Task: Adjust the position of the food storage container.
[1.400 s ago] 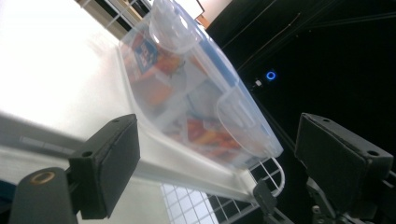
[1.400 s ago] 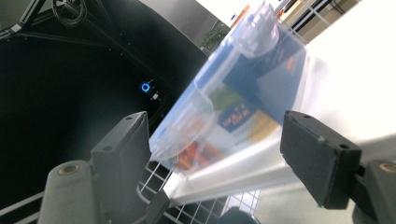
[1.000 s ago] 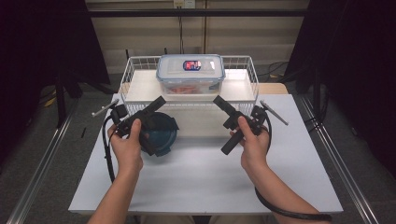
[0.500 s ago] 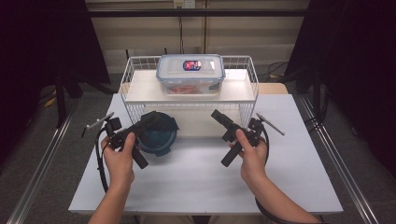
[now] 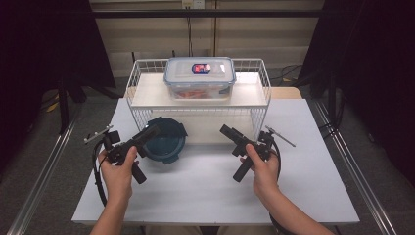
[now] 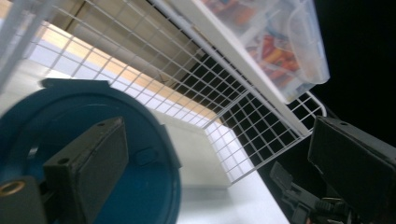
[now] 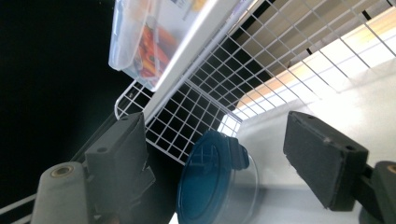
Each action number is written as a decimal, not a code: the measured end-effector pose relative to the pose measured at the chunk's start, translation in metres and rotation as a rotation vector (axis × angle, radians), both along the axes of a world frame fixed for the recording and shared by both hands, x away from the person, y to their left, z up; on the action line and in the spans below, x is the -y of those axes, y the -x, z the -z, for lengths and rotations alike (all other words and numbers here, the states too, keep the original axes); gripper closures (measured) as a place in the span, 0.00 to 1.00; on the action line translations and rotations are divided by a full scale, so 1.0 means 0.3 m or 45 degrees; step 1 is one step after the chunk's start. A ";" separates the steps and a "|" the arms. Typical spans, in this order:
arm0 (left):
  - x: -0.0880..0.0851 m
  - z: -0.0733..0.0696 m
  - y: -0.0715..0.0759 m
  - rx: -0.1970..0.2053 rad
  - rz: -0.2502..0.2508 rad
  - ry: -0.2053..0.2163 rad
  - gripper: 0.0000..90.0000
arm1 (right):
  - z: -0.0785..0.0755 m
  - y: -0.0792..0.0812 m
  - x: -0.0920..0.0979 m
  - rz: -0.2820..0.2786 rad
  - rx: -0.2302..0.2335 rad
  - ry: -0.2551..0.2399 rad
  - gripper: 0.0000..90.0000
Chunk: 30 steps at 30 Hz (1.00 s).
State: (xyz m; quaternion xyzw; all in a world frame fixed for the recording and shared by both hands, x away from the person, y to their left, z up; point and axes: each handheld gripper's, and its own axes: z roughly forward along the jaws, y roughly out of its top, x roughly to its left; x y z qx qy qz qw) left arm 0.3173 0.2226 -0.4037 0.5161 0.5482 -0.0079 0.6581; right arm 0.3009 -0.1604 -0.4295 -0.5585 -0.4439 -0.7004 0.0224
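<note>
A round container with a dark blue lid (image 5: 165, 140) is seen standing on the white table (image 5: 205, 186), just in front of the wire rack (image 5: 259, 115) and left of the table's middle. In the right gripper view it (image 7: 212, 179) is seen to have a clear body under the blue lid, with a clip tab at the lid's edge.

The left gripper (image 5: 147, 136) is held level at the container's left side, its jaws pointing toward the rack and reaching over the lid's near-left edge. In the left gripper view the jaws are spread wide — one black pad (image 6: 93, 163) lies in front of the blue lid, the other stands far off at the frame's right edge. These jaws have just been opening further; nothing is clamped between them, and contact between pad and lid cannot be told.

The right gripper (image 5: 231, 135) is held well apart from the container, right of the table's middle, jaws also parted wide and empty — the container is framed in the gap between them.

On the rack's shelf a clear lidded box (image 5: 199, 77) holding orange contents is set.
</note>
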 end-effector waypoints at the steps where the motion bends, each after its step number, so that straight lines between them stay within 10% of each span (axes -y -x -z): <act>1: -0.006 0.004 0.001 0.007 -0.013 -0.010 0.05 | 0.000 0.000 0.000 0.000 0.000 0.000 0.24; 30: -0.132 0.118 -0.096 -0.073 -0.258 -0.347 0.31 | 0.069 0.005 0.006 -0.022 -0.037 0.057 0.23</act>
